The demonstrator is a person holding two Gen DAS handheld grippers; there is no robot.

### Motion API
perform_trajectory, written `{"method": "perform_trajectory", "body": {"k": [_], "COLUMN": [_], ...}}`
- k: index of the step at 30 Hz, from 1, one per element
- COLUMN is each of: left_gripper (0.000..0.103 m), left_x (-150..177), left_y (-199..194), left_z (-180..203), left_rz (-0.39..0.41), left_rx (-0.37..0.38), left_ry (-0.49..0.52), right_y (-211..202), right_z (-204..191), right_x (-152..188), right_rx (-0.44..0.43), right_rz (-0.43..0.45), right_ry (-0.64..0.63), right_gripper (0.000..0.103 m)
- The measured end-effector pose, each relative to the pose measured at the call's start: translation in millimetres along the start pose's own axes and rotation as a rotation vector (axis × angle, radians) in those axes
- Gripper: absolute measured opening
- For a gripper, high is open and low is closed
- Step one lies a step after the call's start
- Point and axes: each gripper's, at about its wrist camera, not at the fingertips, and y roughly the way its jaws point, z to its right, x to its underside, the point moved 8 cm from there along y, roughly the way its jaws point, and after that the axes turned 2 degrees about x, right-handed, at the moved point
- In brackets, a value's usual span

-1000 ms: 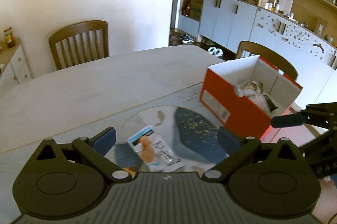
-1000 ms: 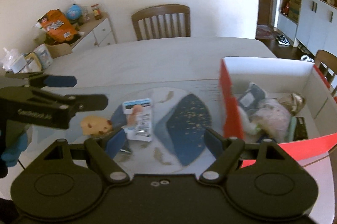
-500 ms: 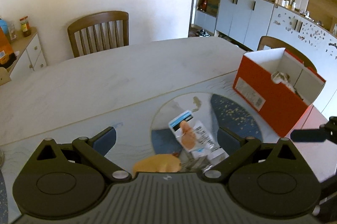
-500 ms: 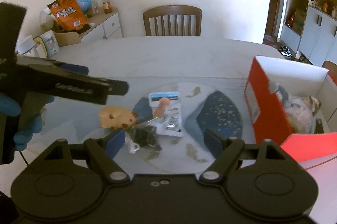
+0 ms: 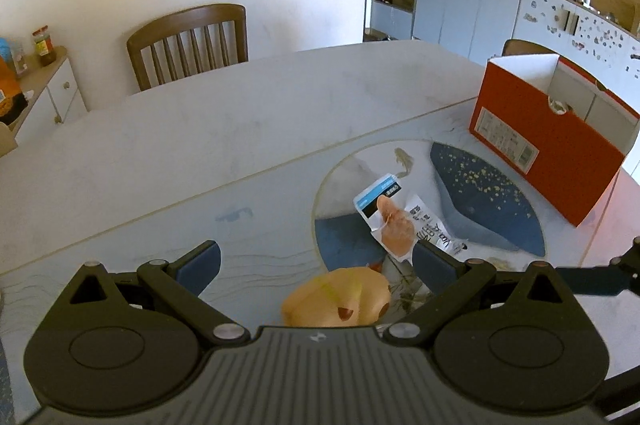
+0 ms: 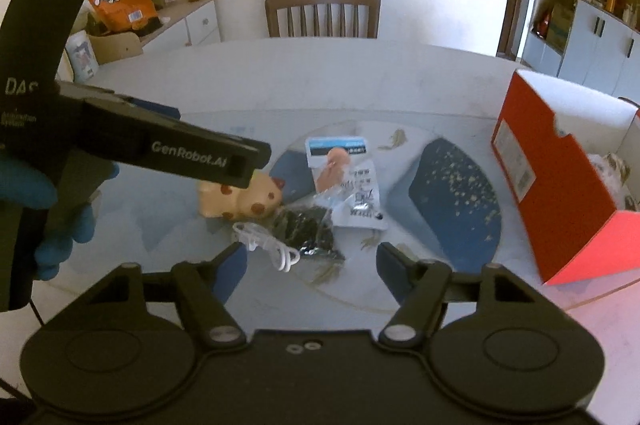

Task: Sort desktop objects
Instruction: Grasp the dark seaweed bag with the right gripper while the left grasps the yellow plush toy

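Since a second ago both tools have swung away from the orange box and dropped toward the cluster of small items; the box [image 6: 556, 181] now sits off to the right of both, and the yellow toy has come into view under the left tool.

Left gripper [image 5: 316, 261]: jaws wide apart, nothing between the pads. Yellow toy animal [image 5: 340, 299] lies just ahead of it, low and slightly right of centre, partly hidden by the tool body. Looks like soft moulded plastic or rubber, light, rounded. Probably best taken across the body's middle; a pinch at a rounded end could squirt it out.

Ahead and right of the left tool: white-and-blue packet [image 5: 400, 221], flat on the table mat [image 5: 484, 201]. Thin, crinkly film, likely slippery and hard to get under; an edge or corner grip looks the likeliest.

Right gripper [image 6: 310, 267]: jaws closing, still apart, nothing clamped. Just ahead, between the fingertips' line, a white cable [image 6: 266, 245] to its left and a dark clear-wrapped bag [image 6: 306, 229] at centre. Cable is limp and will dangle; take it at the bundled loops. The bag is soft and deformable; pinch the bulk.

The box, to the right and well apart from the cluster, already holds some items.
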Motion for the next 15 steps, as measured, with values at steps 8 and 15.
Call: {"method": "perform_trajectory", "body": {"k": [8,15], "left_gripper": [0.103,0.103], "left_x": [8,17], "left_y": [17,30], "left_z": [0,3], "left_rz": [-0.023,-0.055], "left_rx": [0.019,0.039], "left_ry": [0.004,-0.004], "right_y": [26,39], "right_z": [-8,-13], "right_x": [7,12], "right_rx": [0.027,0.029], "right_rz": [-0.029,-0.053], "right_ry": [0.003,0.015], "right_gripper": [0.058,0.045]}}
